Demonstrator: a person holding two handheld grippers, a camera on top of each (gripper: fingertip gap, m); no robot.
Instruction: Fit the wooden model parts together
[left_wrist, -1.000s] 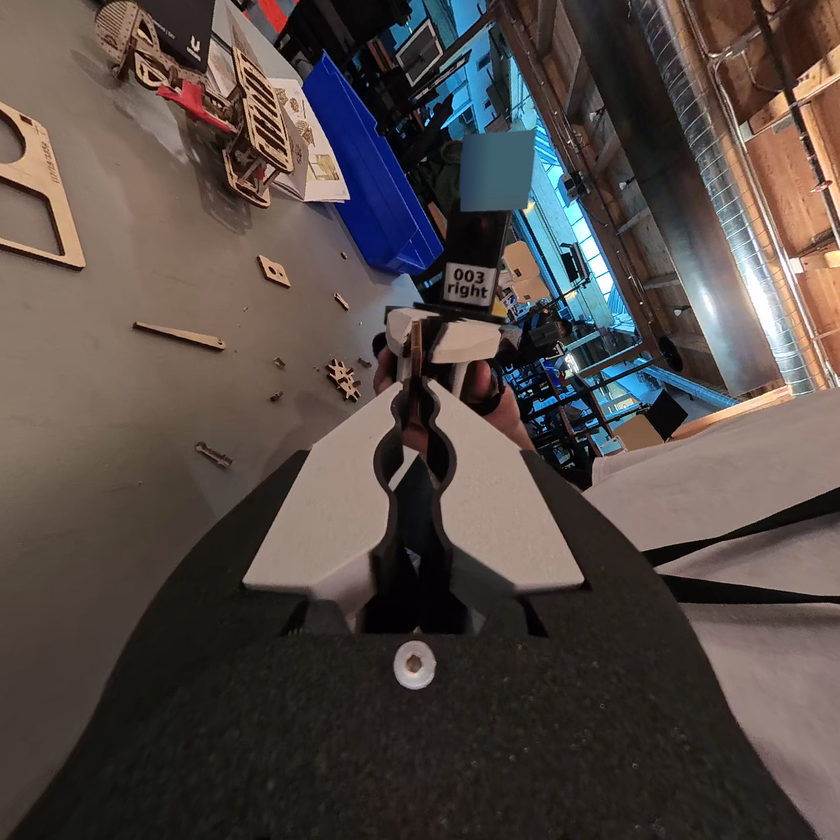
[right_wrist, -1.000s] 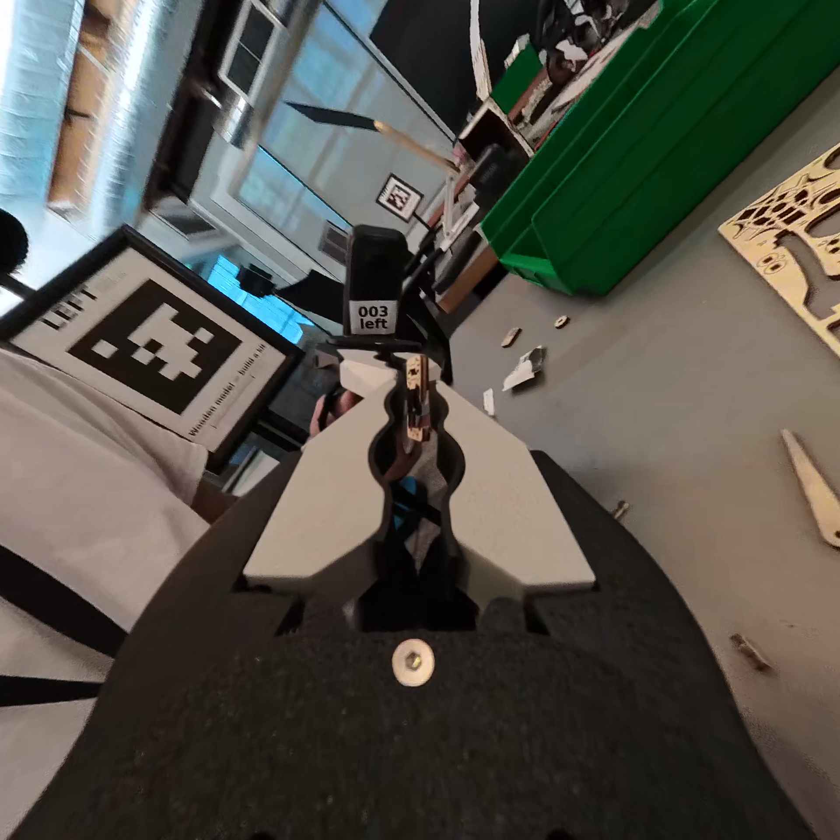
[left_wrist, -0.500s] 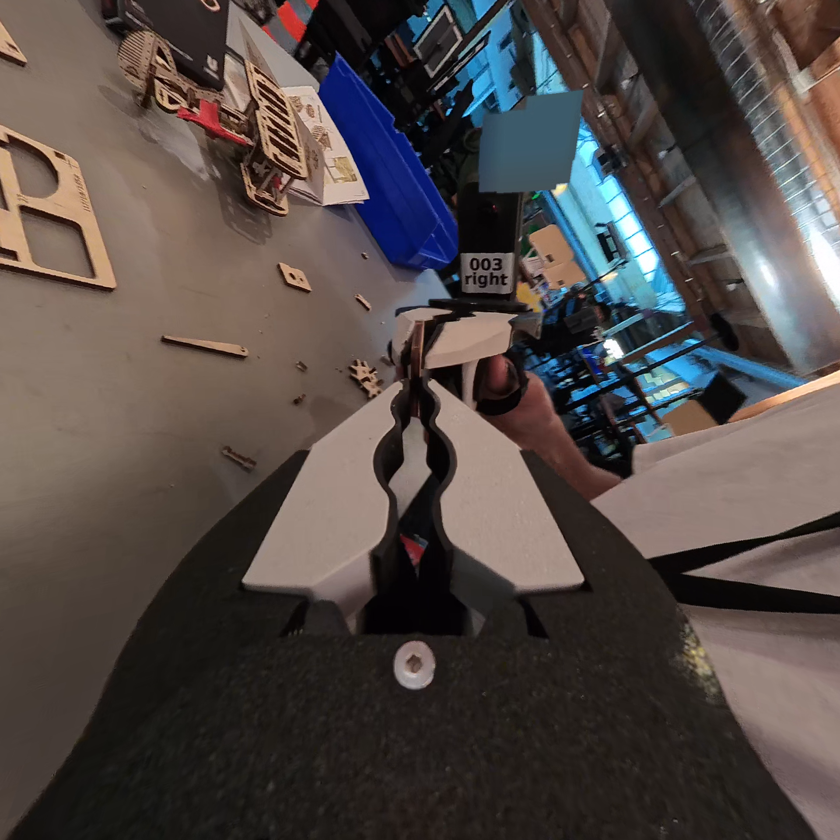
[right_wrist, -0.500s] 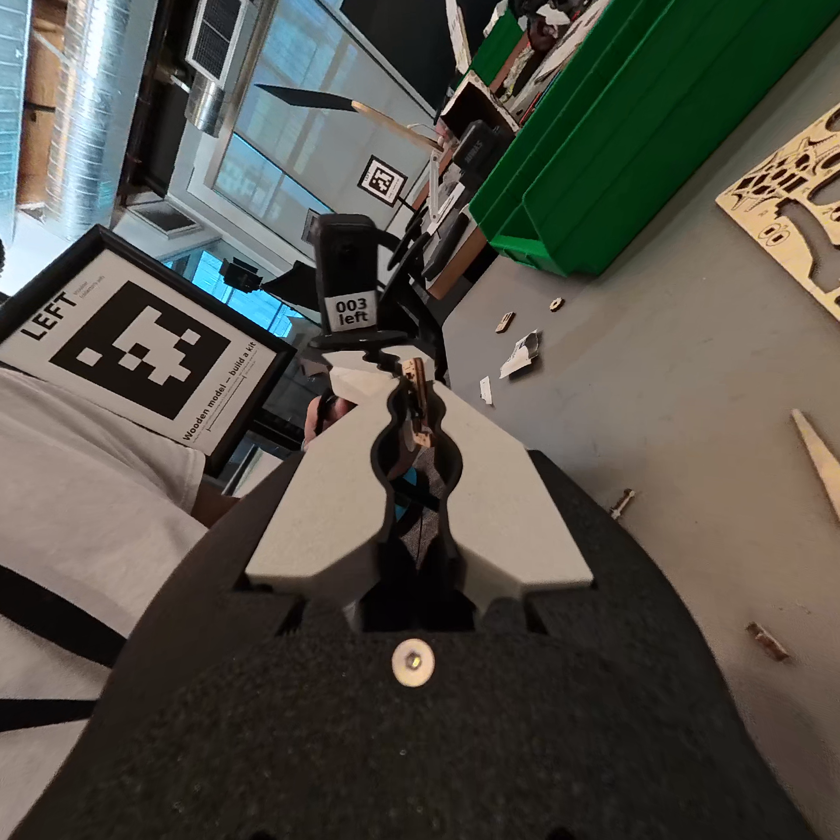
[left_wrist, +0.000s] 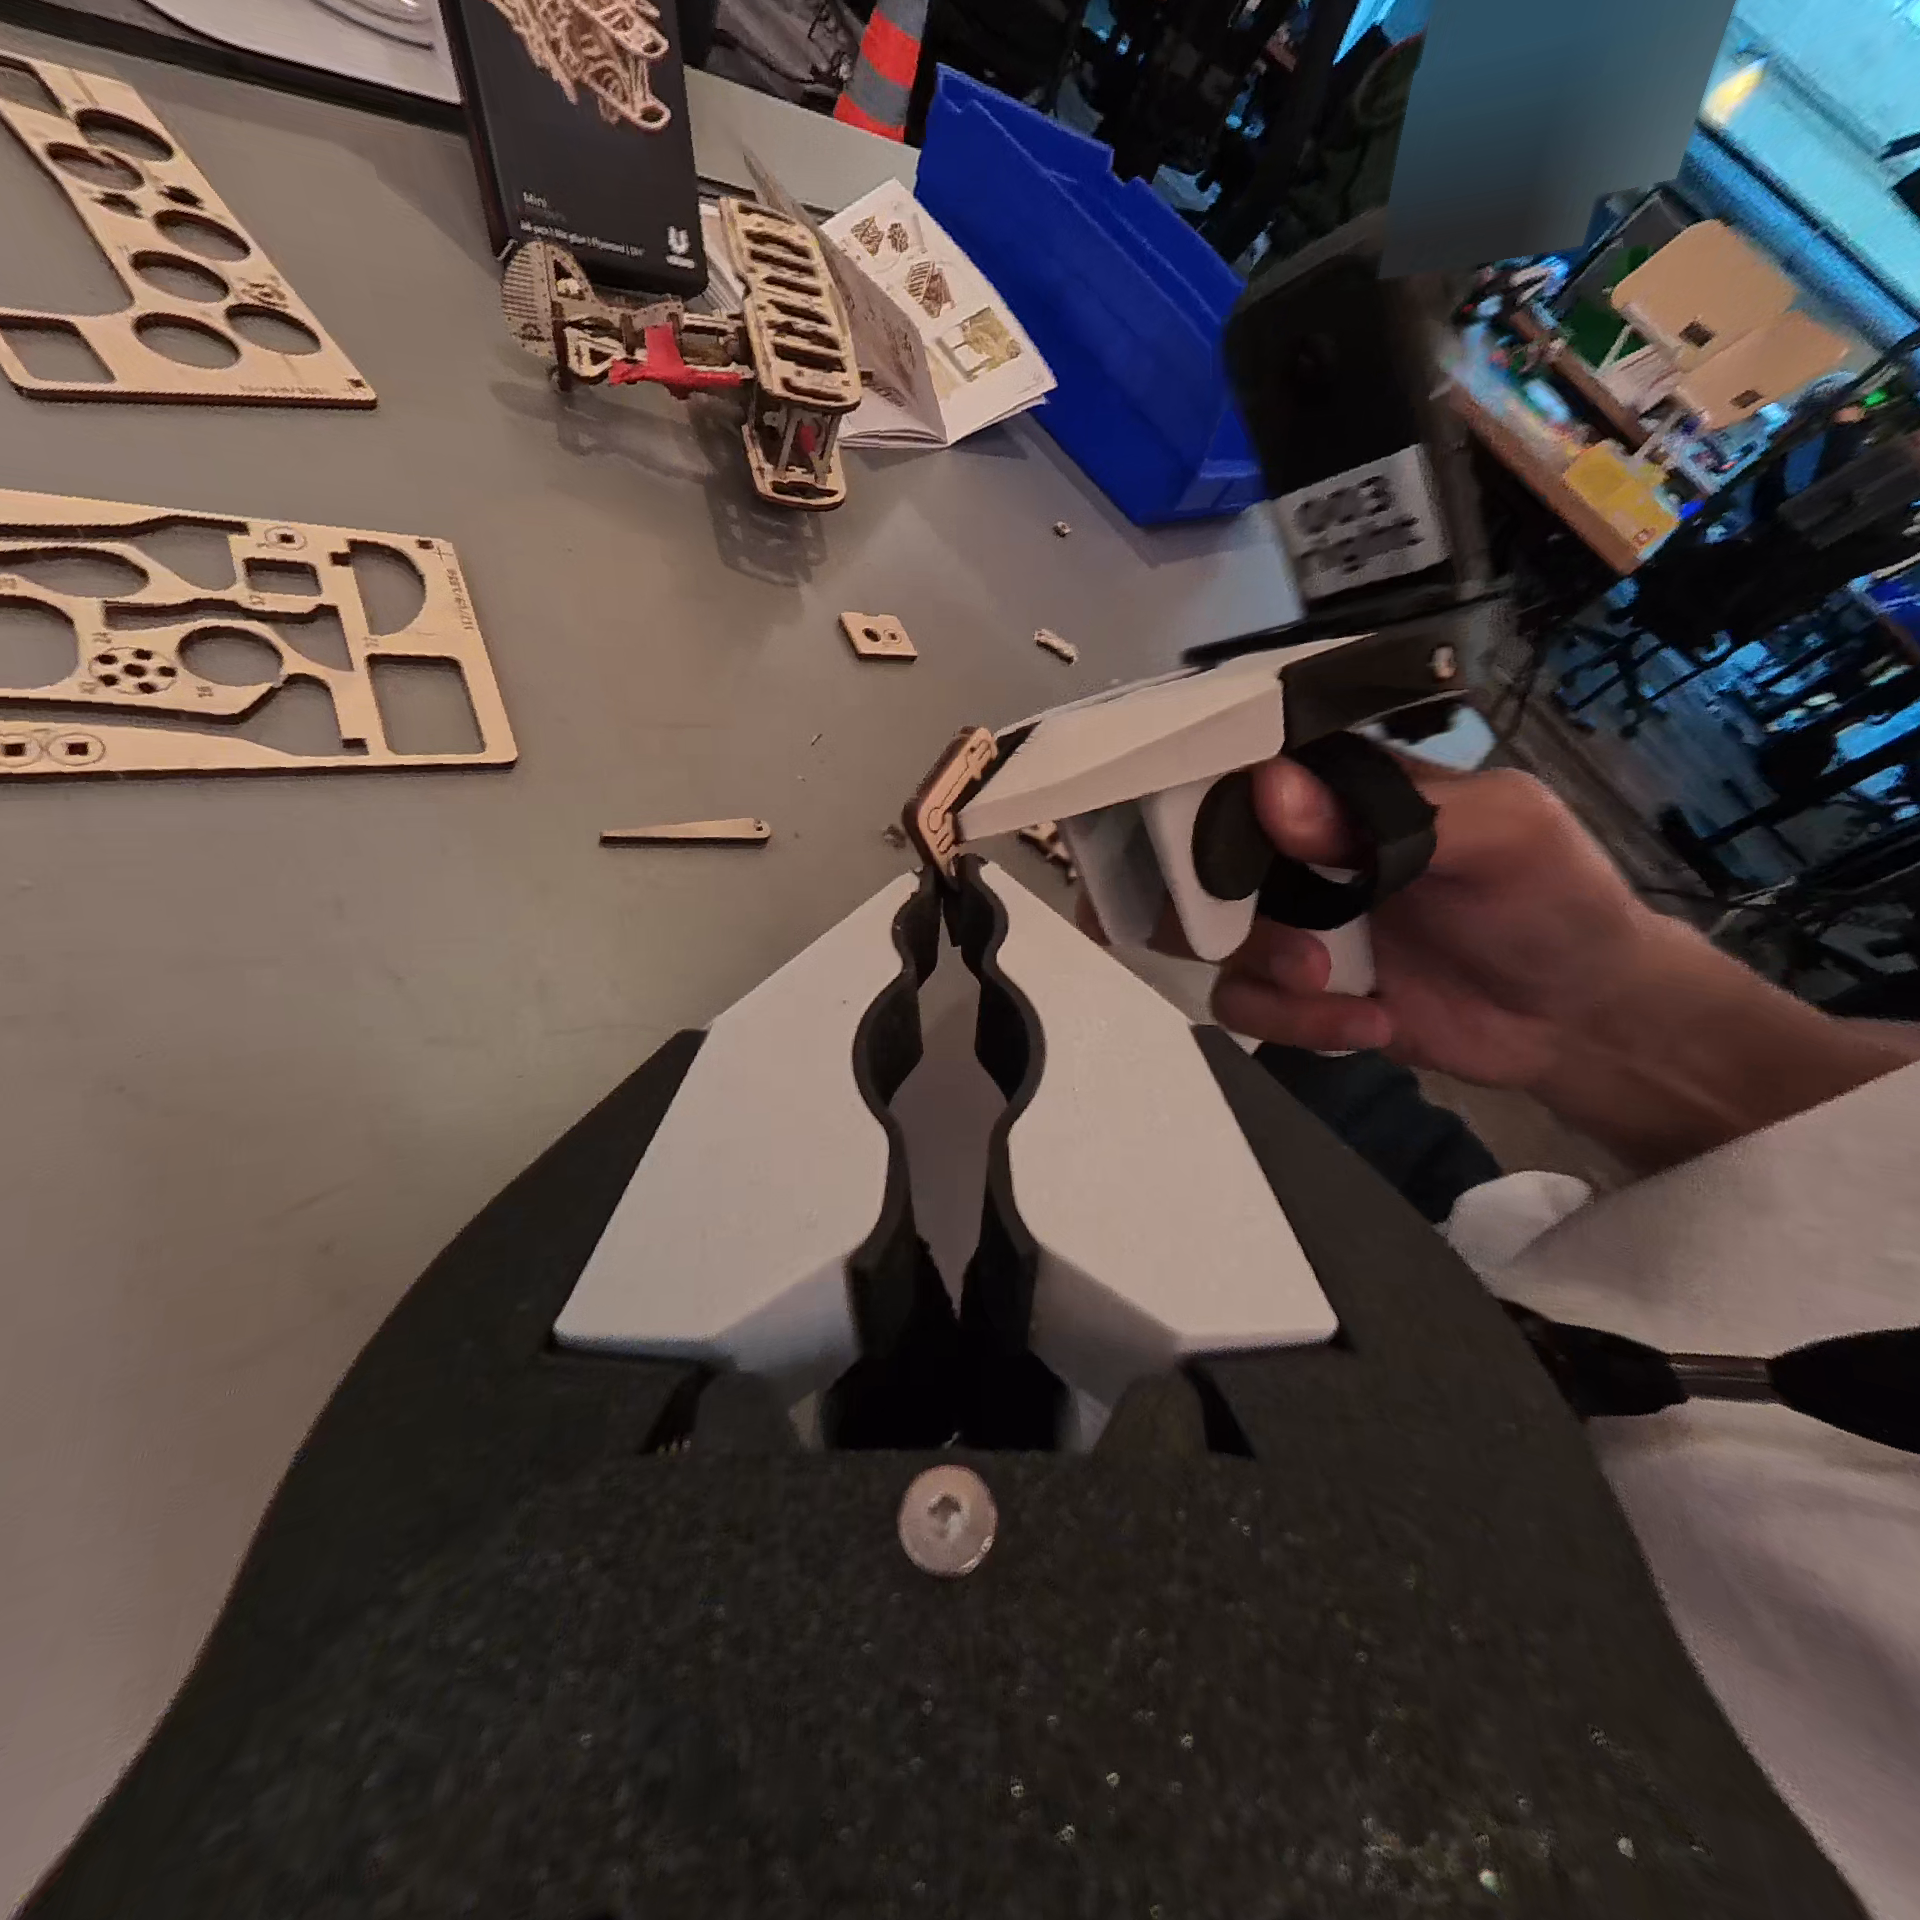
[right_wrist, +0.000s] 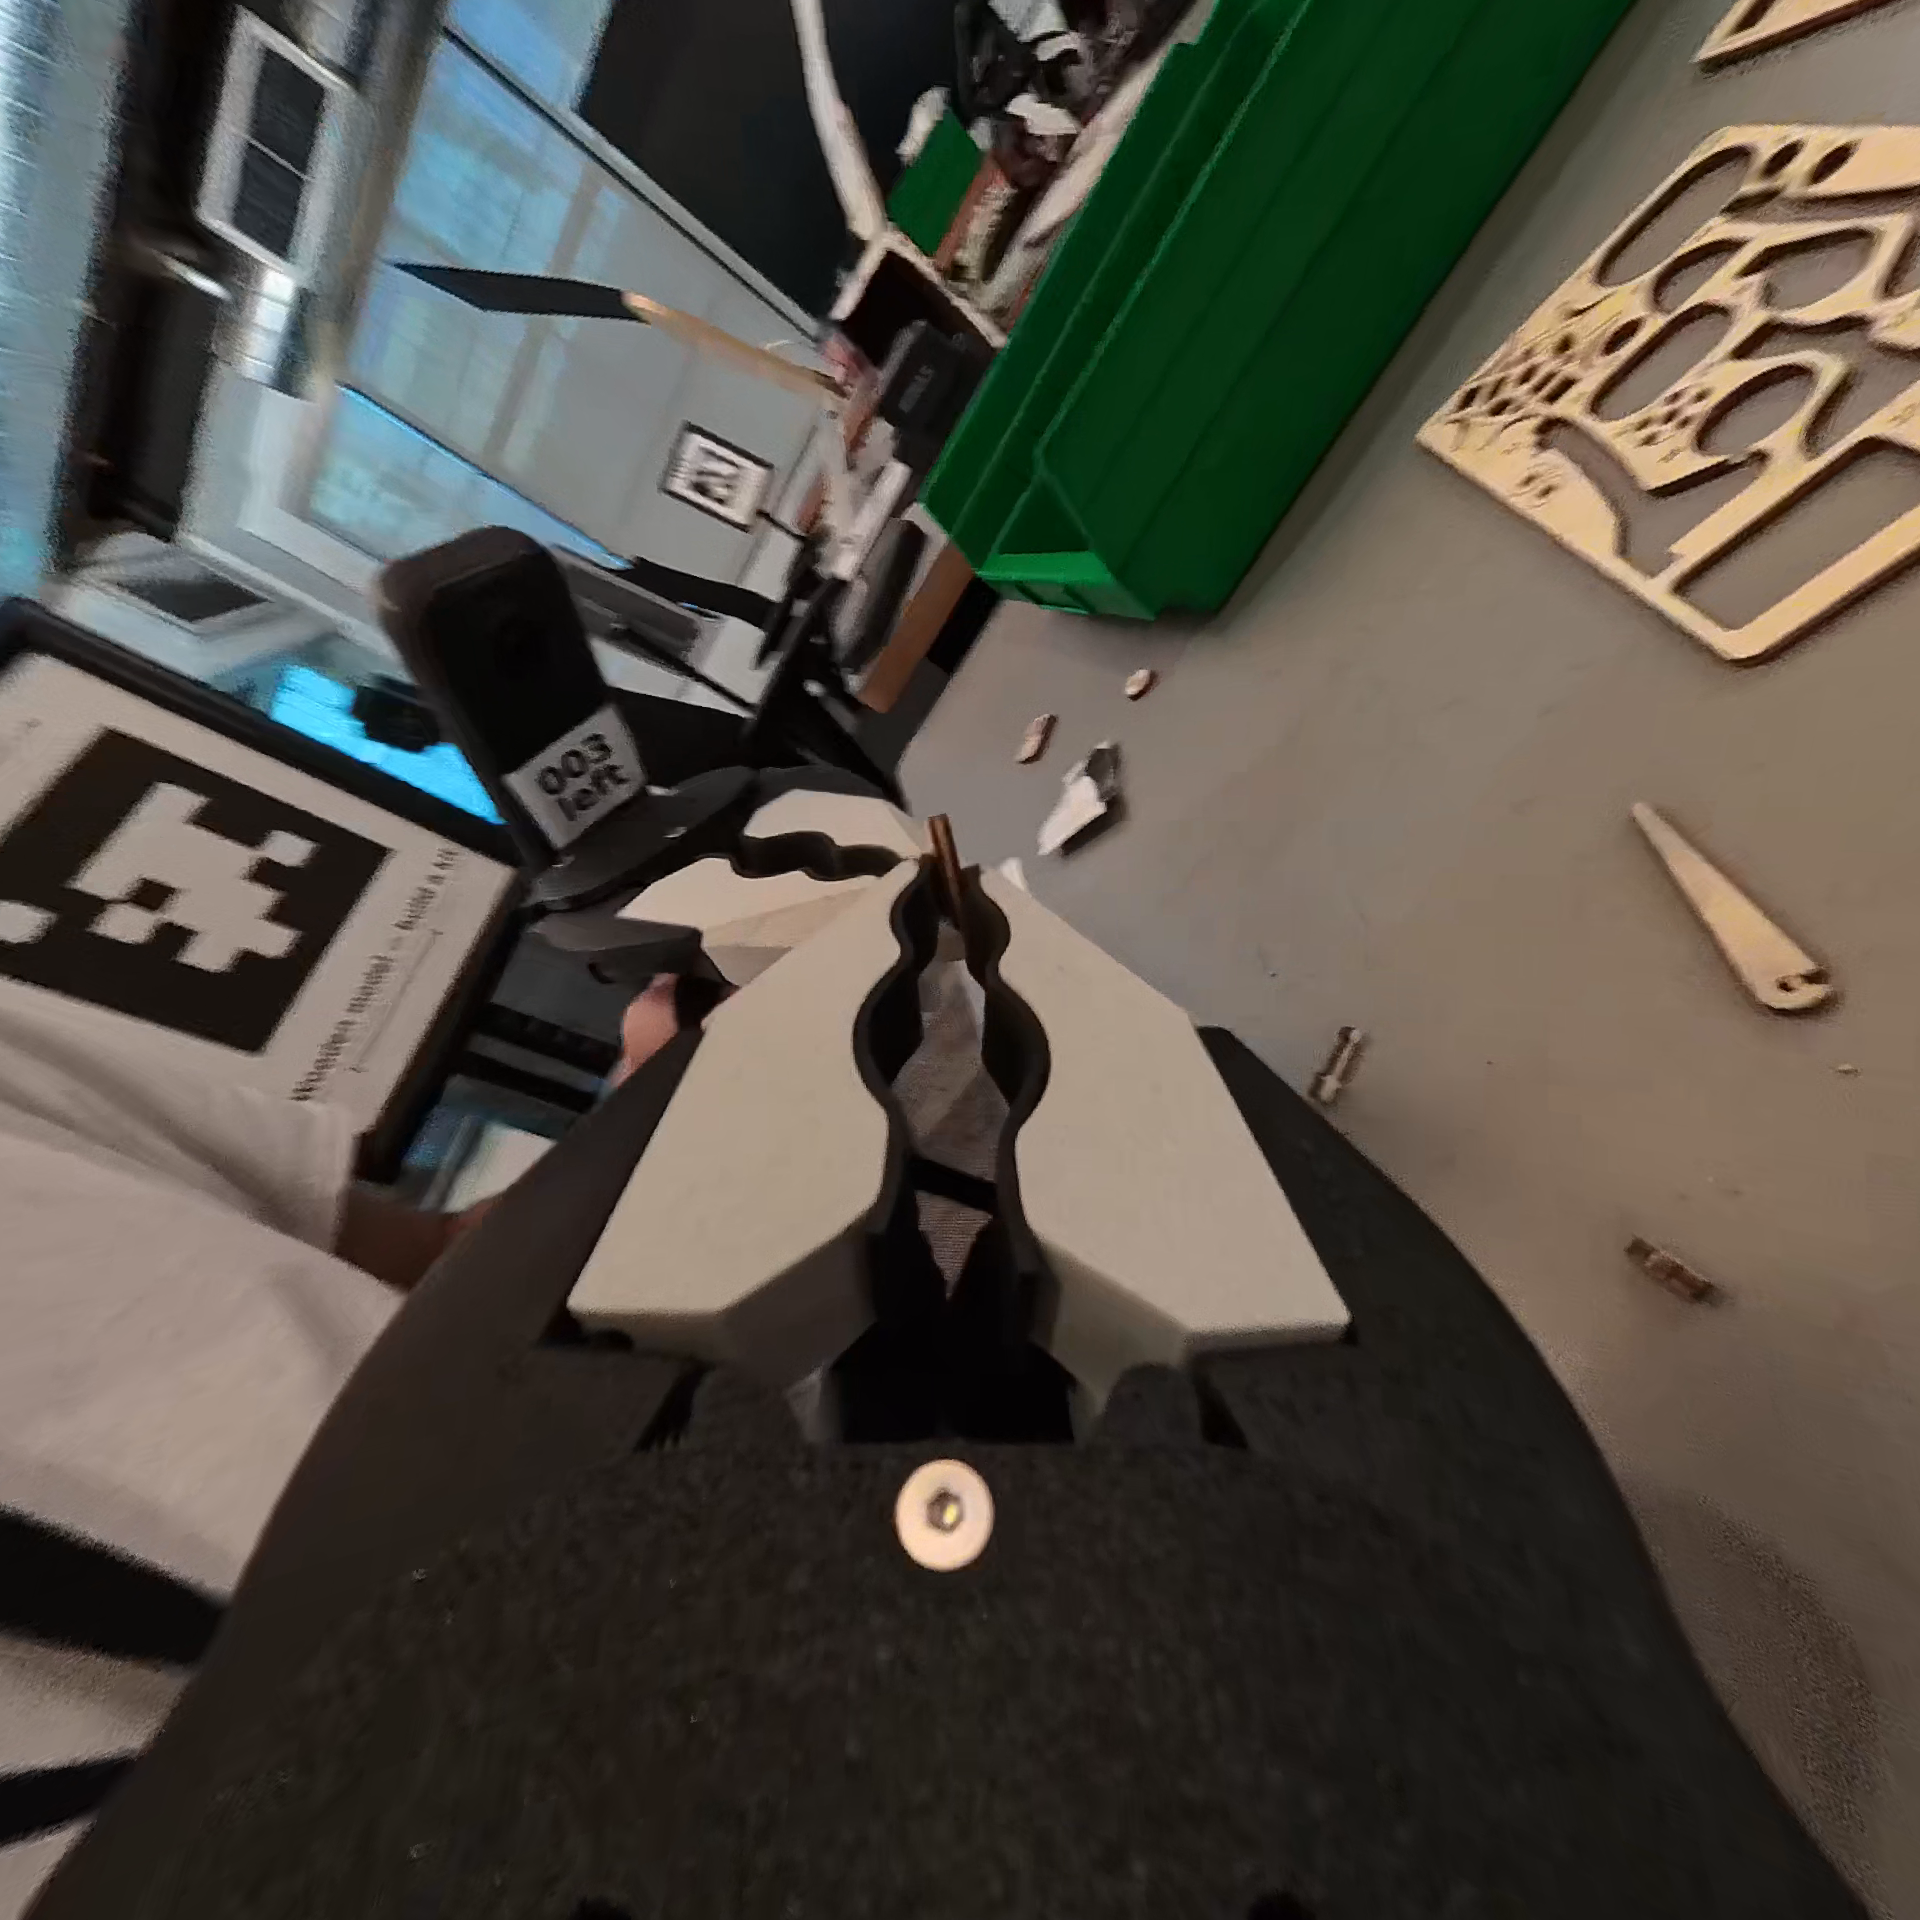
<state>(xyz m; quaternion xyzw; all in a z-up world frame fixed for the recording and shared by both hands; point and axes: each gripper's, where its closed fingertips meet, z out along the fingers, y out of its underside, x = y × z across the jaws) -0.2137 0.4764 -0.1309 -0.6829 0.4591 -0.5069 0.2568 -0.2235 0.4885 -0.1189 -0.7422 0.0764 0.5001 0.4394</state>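
A: Pinching a small flat wooden piece (left_wrist: 954, 798) at its very tips, the right tongs (left_wrist: 982, 795) come in from the right side of the left wrist view, gripped by a bare hand (left_wrist: 1455, 935).

B: And the left tongs (left_wrist: 948, 902)?

A: Nearly closed. A thin dark sliver sits between their tips, right under the wooden piece; whether they clamp it cannot be told from either view. The two pairs of tips meet above the grey table (left_wrist: 312, 987).

B: What does the right wrist view show?

A: The right tongs (right_wrist: 951, 883) are narrow there too, with the same wooden piece (right_wrist: 948, 857) standing edge-on out of their tips. The left tongs (right_wrist: 831, 857) lie just beyond, pointing in from the left.

B: What lies around them?

A: Ahead and to the left of the left tongs are punched-out plywood sheets (left_wrist: 239, 644), and farther ahead a half-built wooden biplane (left_wrist: 717, 353) beside a dark box (left_wrist: 582, 135), an open booklet (left_wrist: 935, 332) and a blue bin (left_wrist: 1081, 312). A thin wooden wedge (left_wrist: 686, 832) rests just left of the meeting tips. To the right of the right tongs sits another sheet (right_wrist: 1714, 353), with a green bin (right_wrist: 1226, 312) ahead.
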